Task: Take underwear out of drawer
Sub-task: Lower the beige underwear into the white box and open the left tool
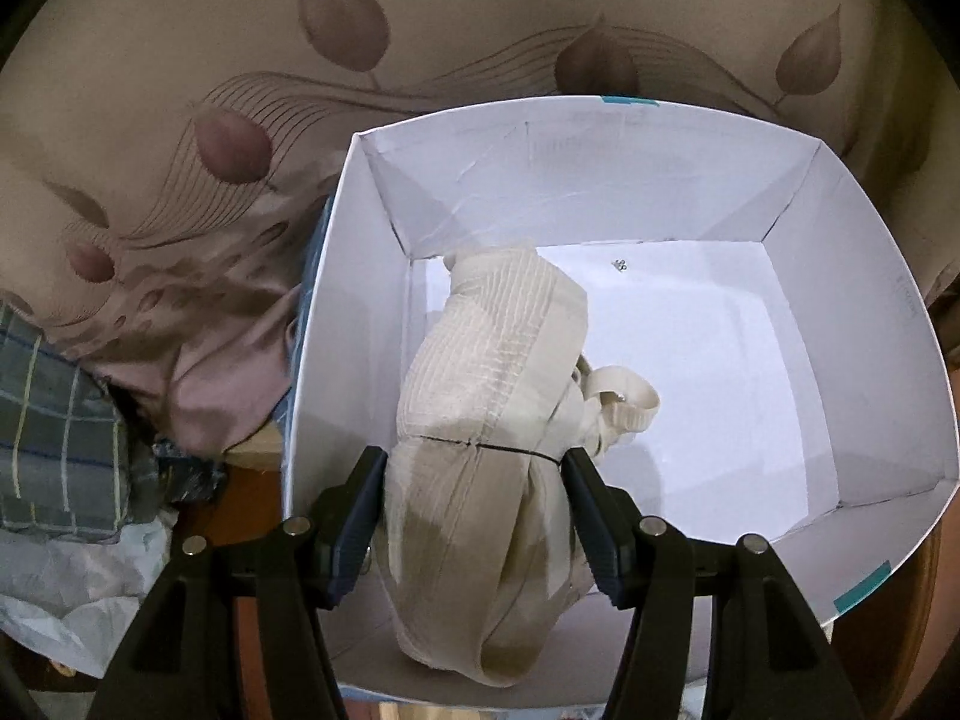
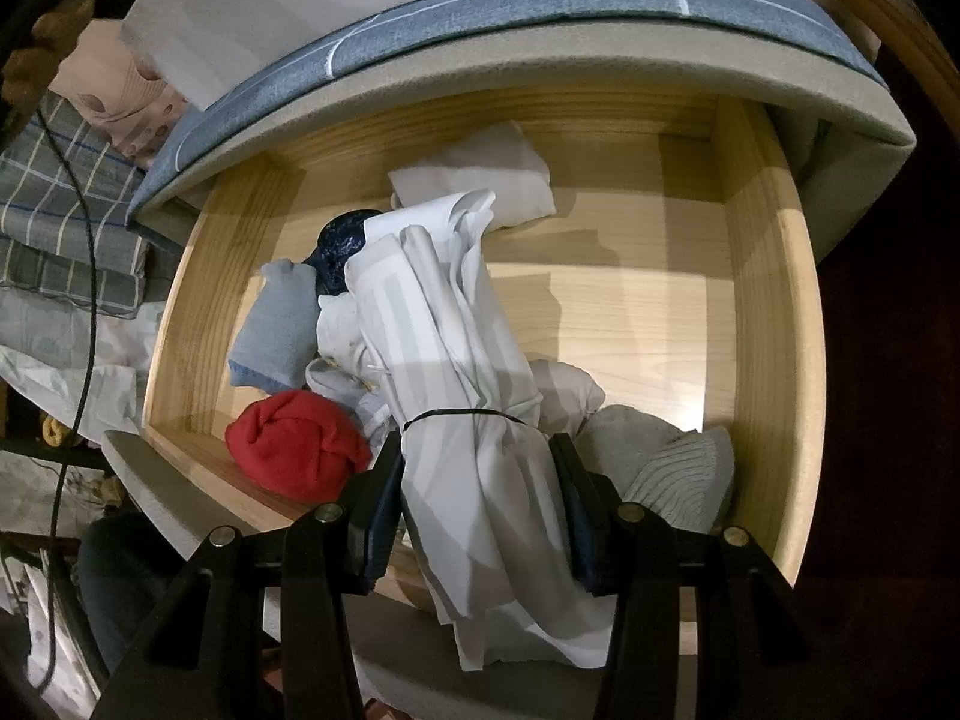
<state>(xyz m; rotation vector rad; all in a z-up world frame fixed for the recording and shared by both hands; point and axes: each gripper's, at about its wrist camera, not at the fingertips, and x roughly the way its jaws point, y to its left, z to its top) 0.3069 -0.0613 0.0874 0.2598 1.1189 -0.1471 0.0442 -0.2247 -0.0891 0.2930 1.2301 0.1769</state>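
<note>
In the left wrist view my left gripper [image 1: 474,462] is shut on a bundle of cream ribbed underwear [image 1: 498,336]. The bundle hangs down into a white cardboard box [image 1: 600,180], its far end resting near the box's back left corner. In the right wrist view my right gripper [image 2: 474,450] is shut on a white, faintly striped garment [image 2: 420,312] above the open wooden drawer [image 2: 774,312]. Under it in the drawer lie a red bundle [image 2: 297,444], a grey-blue folded piece [image 2: 276,330], a dark blue item [image 2: 345,240], a grey ribbed piece [image 2: 666,468] and a white folded piece [image 2: 480,174].
The box sits on a bed with a beige leaf-patterned sheet [image 1: 180,120]; plaid cloth [image 1: 54,420] is piled to its left. A mattress edge with a blue cover [image 2: 480,18] overhangs the drawer's back. A black cable [image 2: 84,240] hangs at the left. The drawer's right half shows bare wood.
</note>
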